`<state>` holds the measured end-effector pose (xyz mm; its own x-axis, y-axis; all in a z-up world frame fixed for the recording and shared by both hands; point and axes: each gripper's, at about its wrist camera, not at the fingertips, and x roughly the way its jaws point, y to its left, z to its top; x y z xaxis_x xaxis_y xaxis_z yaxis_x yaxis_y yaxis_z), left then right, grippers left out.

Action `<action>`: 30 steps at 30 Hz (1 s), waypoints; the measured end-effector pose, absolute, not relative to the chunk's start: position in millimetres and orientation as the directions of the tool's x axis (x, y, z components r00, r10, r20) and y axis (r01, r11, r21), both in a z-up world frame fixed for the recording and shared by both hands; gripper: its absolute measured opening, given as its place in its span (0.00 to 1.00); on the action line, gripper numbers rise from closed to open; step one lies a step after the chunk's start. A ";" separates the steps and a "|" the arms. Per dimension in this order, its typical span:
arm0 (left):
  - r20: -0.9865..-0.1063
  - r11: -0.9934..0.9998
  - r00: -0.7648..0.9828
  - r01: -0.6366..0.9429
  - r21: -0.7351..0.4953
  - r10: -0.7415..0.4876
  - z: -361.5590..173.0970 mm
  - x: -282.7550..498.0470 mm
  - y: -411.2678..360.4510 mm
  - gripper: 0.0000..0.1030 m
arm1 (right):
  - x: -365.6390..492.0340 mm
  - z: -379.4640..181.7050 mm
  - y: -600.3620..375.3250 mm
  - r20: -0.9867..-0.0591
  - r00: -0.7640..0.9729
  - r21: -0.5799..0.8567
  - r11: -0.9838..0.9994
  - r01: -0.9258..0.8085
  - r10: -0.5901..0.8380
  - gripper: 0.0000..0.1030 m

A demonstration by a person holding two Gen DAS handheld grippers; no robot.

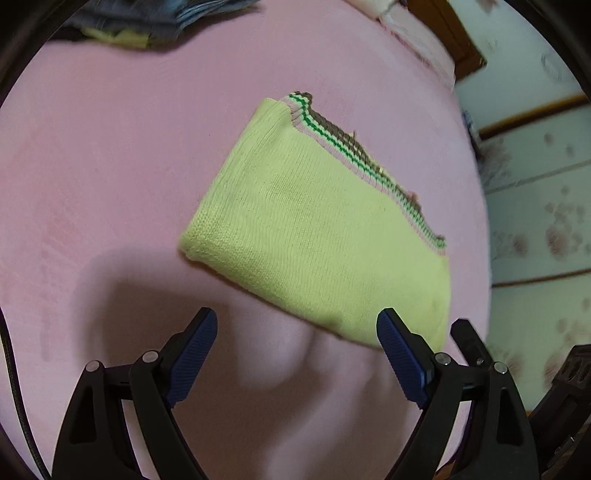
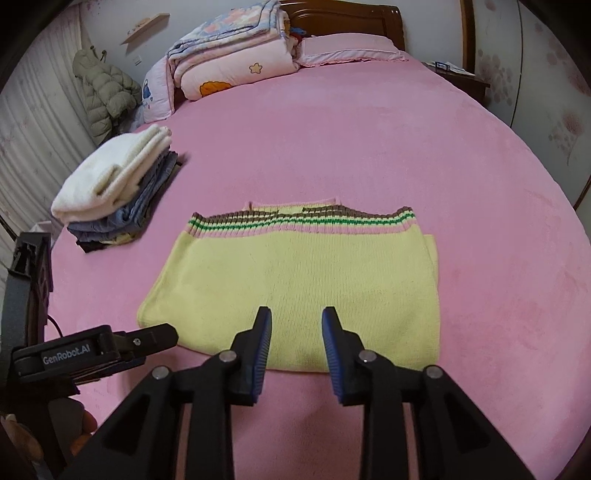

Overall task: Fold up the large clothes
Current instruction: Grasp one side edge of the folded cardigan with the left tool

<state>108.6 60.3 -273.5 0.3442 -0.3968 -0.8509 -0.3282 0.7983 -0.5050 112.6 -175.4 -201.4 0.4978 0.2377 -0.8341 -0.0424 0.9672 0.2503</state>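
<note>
A yellow-green knit sweater [image 2: 295, 280] with a brown, green and pink striped hem lies folded into a flat rectangle on the pink bed [image 2: 369, 147]. It also shows in the left wrist view [image 1: 314, 229]. My right gripper [image 2: 296, 321] hovers at the sweater's near edge, jaws partly open and empty. My left gripper [image 1: 296, 325] is wide open and empty, just off the sweater's near left corner. The left gripper also shows in the right wrist view [image 2: 147, 338] at the lower left.
A stack of folded clothes [image 2: 114, 188], white on top of blue, sits at the bed's left edge and shows blurred in the left wrist view [image 1: 147, 22]. Folded quilts [image 2: 236, 55] and a pillow [image 2: 347, 50] lie at the headboard. A nightstand [image 2: 461, 79] stands at the right.
</note>
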 end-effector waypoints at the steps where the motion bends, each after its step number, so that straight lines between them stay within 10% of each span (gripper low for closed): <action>1: -0.835 0.781 0.364 -0.331 -0.530 -0.412 -278.8 107.3 62.2 0.85 | 113.0 -202.2 -174.7 -0.833 0.499 0.249 0.967 -0.049 0.240 0.27; 11: -0.753 0.735 0.503 -0.296 -0.611 -0.424 -313.2 123.6 69.1 0.77 | 118.1 -212.1 -165.5 -0.825 0.504 0.249 0.965 -0.083 0.256 0.27; 24: -0.712 0.795 0.587 -0.180 -0.580 -0.386 -293.8 150.7 64.4 0.17 | 135.0 -224.4 -151.9 -0.811 0.550 0.191 0.979 -0.070 0.197 0.19; 30: -0.687 0.879 0.636 -0.027 -0.475 -0.352 -248.1 141.3 45.9 0.13 | 154.0 -244.4 -138.2 -0.817 0.542 0.175 0.980 -0.089 0.195 0.07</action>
<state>141.3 45.9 -248.1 0.6359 -0.3515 -0.6871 -0.0274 0.8794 -0.4753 154.0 -138.2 -244.4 0.5419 0.1952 -0.8175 -0.0888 0.9805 0.1753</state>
